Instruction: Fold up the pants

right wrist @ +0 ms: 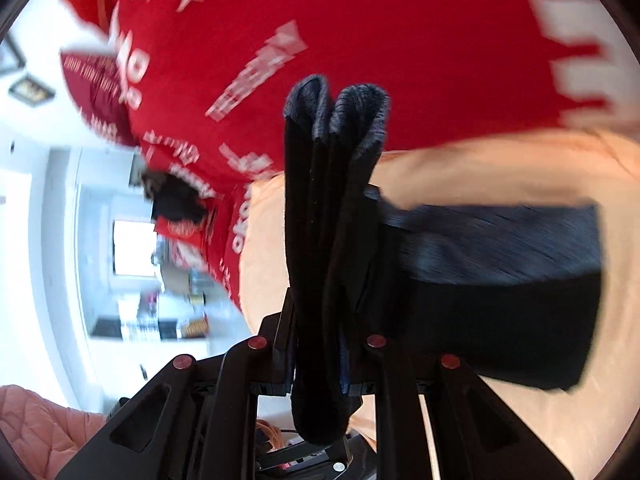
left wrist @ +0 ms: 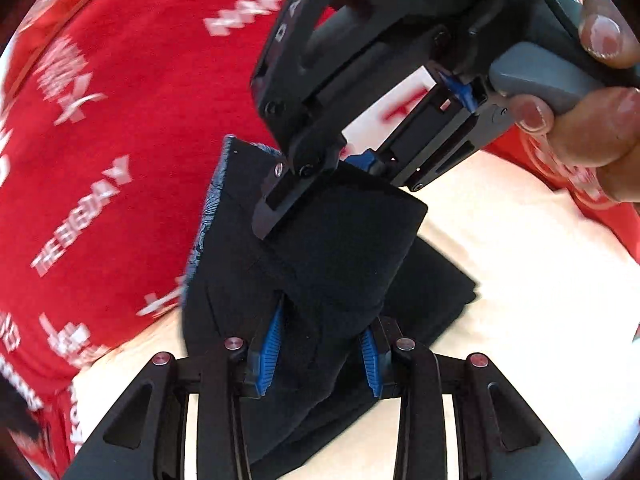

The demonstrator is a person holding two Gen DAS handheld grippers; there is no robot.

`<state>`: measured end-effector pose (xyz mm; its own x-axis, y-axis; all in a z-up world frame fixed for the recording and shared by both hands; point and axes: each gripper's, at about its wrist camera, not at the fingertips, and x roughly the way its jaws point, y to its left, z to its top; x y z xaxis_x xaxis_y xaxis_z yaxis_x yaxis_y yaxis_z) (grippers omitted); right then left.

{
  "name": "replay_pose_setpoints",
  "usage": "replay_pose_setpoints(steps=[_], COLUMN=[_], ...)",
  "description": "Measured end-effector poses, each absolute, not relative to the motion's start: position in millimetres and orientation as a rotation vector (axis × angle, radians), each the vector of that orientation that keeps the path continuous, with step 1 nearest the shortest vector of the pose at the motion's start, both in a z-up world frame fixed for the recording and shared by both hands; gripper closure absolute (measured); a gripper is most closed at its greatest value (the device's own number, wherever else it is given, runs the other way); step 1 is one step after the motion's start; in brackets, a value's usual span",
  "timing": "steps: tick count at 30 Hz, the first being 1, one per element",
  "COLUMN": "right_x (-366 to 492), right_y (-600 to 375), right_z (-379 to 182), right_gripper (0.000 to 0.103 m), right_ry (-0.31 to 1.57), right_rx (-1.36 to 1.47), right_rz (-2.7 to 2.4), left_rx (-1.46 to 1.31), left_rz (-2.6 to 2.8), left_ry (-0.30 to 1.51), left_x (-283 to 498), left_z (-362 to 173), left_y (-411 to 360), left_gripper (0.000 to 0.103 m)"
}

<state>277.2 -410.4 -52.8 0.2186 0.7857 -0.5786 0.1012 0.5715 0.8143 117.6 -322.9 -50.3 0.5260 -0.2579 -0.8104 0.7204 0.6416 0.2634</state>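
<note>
The pants [left wrist: 320,264] are dark navy, folded into a thick bundle and held up above a cream surface [left wrist: 520,280]. My left gripper [left wrist: 318,344] is shut on the near end of the bundle, blue pads pressing both sides. My right gripper [left wrist: 280,200] shows in the left wrist view, clamped on the bundle's far upper edge. In the right wrist view the right gripper [right wrist: 320,360] is shut on several stacked folds of the pants [right wrist: 332,208], which stand up between its fingers; the rest of the fabric [right wrist: 500,280] hangs to the right.
The person's red printed shirt [left wrist: 120,140] fills the background close behind the pants. The person's hand [left wrist: 592,120] grips the right gripper's handle. A pink quilted cushion [right wrist: 36,428] lies at lower left in the right wrist view.
</note>
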Motion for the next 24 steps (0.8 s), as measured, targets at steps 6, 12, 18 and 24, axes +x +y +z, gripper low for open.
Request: replay_pose_setpoints(steps=[6, 12, 18, 24], right_x=[246, 237, 222, 221], right_y=[-482, -494, -500, -472], right_z=[-125, -177, -175, -141], right_gripper=[0.086, 0.085, 0.085, 0.075], right_ry=[1.338, 1.357, 1.355, 1.412], right_rx=[0.918, 0.967, 0.958, 0.642], right_rz=[0.433, 0.42, 0.369, 0.233], left_rx=[0.707, 0.714, 0.601, 0.538], left_rz=[-0.668, -0.66, -0.607, -0.452], left_ry=[0.936, 0.997, 1.096, 1.112], left_x=[111, 107, 123, 153], left_z=[-112, -134, -111, -93], left_y=[-368, -360, -313, -254], left_gripper=[0.067, 0.038, 0.038, 0.038])
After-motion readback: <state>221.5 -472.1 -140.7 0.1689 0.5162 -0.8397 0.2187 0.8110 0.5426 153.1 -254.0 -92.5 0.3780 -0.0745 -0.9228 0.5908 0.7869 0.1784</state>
